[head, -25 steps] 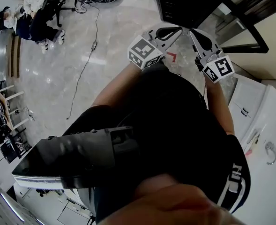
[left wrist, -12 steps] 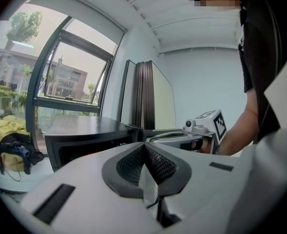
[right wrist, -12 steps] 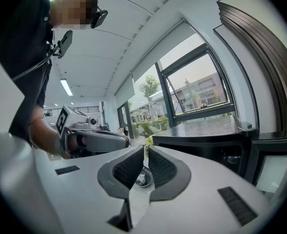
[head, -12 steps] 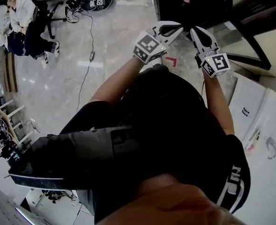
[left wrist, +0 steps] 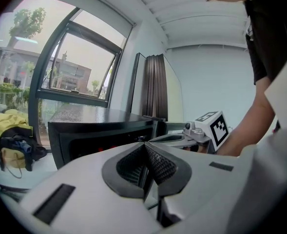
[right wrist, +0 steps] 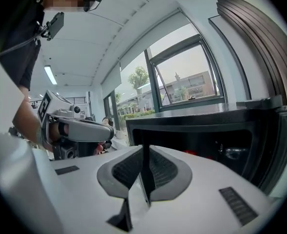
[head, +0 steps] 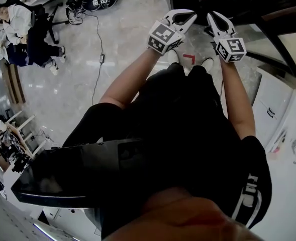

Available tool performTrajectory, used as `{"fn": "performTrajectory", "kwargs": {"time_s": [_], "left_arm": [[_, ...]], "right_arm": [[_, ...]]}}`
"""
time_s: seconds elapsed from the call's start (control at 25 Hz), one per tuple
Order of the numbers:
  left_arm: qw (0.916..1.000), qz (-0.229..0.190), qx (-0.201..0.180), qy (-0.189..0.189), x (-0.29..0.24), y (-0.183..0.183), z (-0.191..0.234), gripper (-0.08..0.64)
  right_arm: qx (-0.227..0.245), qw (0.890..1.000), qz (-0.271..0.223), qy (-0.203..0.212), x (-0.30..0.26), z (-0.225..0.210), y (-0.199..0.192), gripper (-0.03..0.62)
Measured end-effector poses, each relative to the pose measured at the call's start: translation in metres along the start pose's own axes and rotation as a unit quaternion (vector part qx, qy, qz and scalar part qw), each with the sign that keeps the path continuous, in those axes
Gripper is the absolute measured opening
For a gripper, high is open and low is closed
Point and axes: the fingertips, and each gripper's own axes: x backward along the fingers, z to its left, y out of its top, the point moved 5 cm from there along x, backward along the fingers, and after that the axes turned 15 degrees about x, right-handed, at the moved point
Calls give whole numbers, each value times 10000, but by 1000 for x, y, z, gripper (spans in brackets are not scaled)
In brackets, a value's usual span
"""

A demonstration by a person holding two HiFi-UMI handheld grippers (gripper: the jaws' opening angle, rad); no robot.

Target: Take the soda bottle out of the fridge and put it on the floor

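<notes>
Grey polished floor (head: 127, 49) fills the head view, with a thin cable (head: 98, 59) trailing across it and a small red mark (head: 189, 58) just beside the person's shoes (head: 207, 63). Other people (head: 17, 29) sit well apart at the far left, and large windows (left wrist: 70, 72) line the wall behind a low black fridge (right wrist: 182, 123).

The 2 tongs are held out side by side toward the fridge's dark open front, near it but not touching. The left gripper (left wrist: 145, 162) has its ribbed pads pressed together with nothing between them. The right gripper (right wrist: 144, 172) is likewise closed tight and empty.

Inside the fridge, small red shapes (right wrist: 192, 152) and something shiny show in the gloom. The soda bottle cannot be picked out for certain; neither gripper has it, and it is not on the visible floor.
</notes>
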Motion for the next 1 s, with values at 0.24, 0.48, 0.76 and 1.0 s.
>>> {"fn": "performTrajectory", "kwargs": {"time_s": [0.24, 0.48, 0.76, 1.0], "left_arm": [[9993, 63, 156, 320, -27, -15, 23, 0], [9981, 233, 362, 445, -49, -33, 42, 0], [9968, 250, 427, 623, -77, -49, 68, 0], [9951, 296, 584, 740, -86, -58, 87, 0]], "right_arm": [[-35, 9997, 249, -66, -34, -29, -36, 34], [-180, 9979, 593, -206, -75, -56, -72, 177], [-162, 9959, 797, -404, -108, -78, -100, 280], [-102, 9944, 807, -679, -132, -91, -120, 313]]}}
